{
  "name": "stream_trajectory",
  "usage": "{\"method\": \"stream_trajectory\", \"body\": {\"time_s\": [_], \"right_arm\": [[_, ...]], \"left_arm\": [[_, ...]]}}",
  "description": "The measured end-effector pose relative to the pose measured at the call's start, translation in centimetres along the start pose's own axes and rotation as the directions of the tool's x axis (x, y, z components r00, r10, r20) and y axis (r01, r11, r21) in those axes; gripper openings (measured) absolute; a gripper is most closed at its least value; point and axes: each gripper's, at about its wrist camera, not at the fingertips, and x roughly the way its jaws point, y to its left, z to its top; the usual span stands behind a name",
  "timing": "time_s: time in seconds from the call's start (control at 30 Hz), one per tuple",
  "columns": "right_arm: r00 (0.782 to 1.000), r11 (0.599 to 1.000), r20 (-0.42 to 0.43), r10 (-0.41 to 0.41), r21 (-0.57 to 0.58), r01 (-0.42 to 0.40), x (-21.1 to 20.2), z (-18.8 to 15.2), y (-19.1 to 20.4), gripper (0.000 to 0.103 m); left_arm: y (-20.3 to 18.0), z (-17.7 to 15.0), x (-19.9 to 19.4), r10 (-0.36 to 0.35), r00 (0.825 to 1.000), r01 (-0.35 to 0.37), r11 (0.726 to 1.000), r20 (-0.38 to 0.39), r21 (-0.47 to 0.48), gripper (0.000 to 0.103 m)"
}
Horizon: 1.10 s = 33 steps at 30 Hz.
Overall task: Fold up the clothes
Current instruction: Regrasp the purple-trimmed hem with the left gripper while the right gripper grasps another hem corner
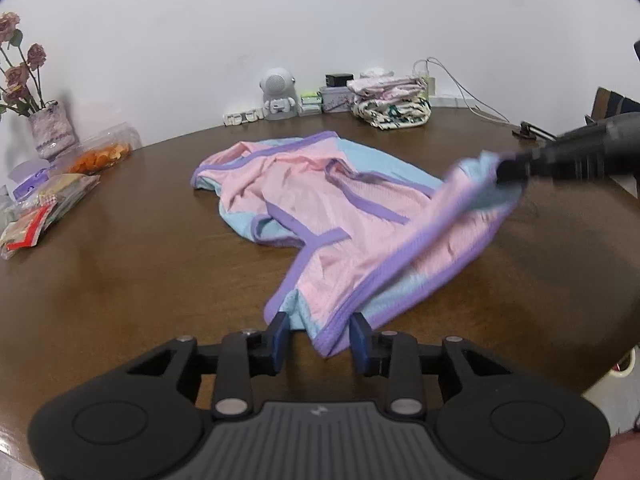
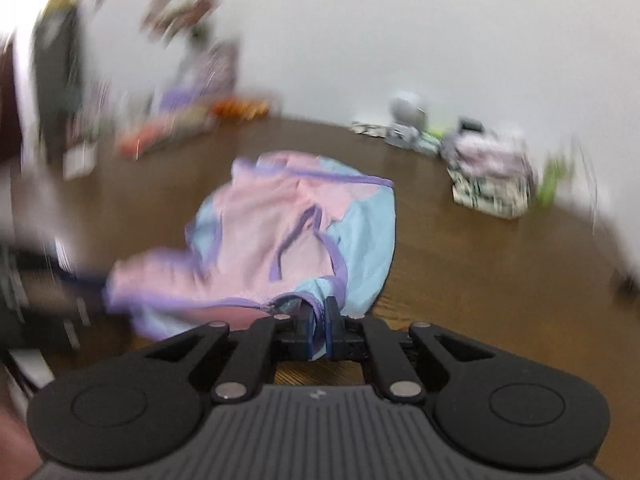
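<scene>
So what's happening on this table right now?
A person with a gripper in each hand is folding a pink, blue and purple garment on a brown table. The right gripper is shut on one edge, lifted off the table. The left gripper is open, with a purple-trimmed corner between its pads, unclamped.

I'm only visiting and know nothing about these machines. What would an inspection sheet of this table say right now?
Surface: brown wooden table, round-edged.
Job's things: pink, blue and purple garment lying crumpled, one end lifted; folded clothes stack by the wall.
Clutter: snack packets, orange snack bag, vase of flowers, small white astronaut figure, small boxes.
Grippers: left gripper open, garment hem between its fingers; right gripper shut on the garment's edge, holding it up.
Cables: white cable running down the wall to the table.
Surroundings: plain white wall; right view blurred.
</scene>
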Motion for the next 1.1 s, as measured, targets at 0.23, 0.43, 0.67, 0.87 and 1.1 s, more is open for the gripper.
{"method": "stream_trajectory", "body": {"time_s": [0.23, 0.43, 0.67, 0.87, 1.1], "right_arm": [[0.994, 0.963, 0.088, 0.060, 0.257, -0.081, -1.4, -1.3, -2.1, 0.005], [0.994, 0.954, 0.106, 0.036, 0.291, -0.066, -2.0, -2.2, -2.2, 0.005], [0.995, 0.970, 0.098, -0.030, 0.242, 0.006, -2.8, -2.8, -1.7, 0.005], [0.988, 0.988, 0.128, -0.084, 0.143, 0.066, -4.0, -1.9, -0.5, 0.005], [0.992, 0.994, 0.061, -0.109, -0.005, 0.110, -2.1, -2.2, 1.0, 0.005]], "left_arm": [[-0.4, -0.6, -0.4, 0.013, 1.000, -0.013, 1.000, -0.002, 0.010, 0.031], [-0.2, -0.3, -0.2, 0.002, 1.000, -0.001, 1.000, 0.026, -0.030, 0.005], [0.0, 0.9, -2.4, 0.023, 0.992, -0.022, 1.000, 0.124, -0.012, 0.001], [0.0, 2.1, -4.5, 0.023, 0.981, -0.026, 1.000, 0.190, 0.013, 0.001], [-0.2, 1.7, -3.6, 0.020, 0.987, -0.022, 1.000, 0.159, 0.010, 0.001]]}}
